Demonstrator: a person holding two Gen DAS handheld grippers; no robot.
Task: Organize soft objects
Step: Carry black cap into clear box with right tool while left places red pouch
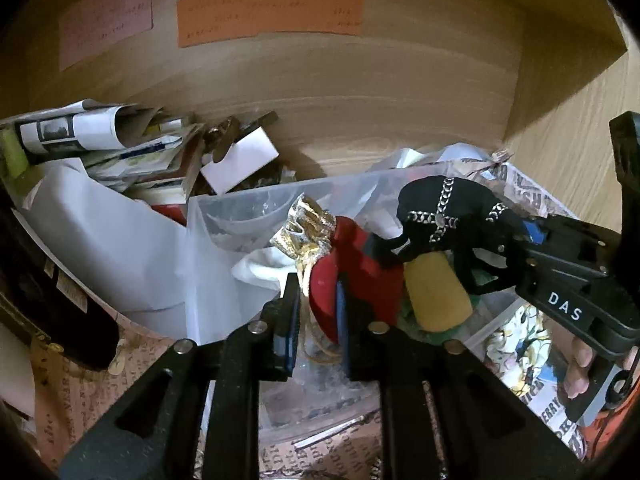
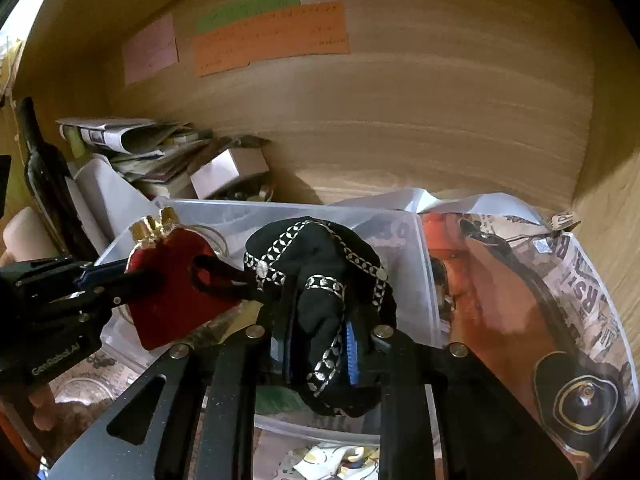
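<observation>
Left claw (image 1: pixel 316 320) clenched on red velvet pouch (image 2: pixel 176 284) — right claw (image 2: pixel 320 344) grasping black chain-trimmed pouch (image 2: pixel 316 264); both hang just above the clear plastic bin (image 2: pixel 420 280), pouches touching.

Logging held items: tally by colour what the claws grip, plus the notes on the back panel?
Red pouch, left claw: 1
Black pouch, right claw: 1
Pink note: 1
Green note: 1
Orange note: 1
Total: 5
</observation>
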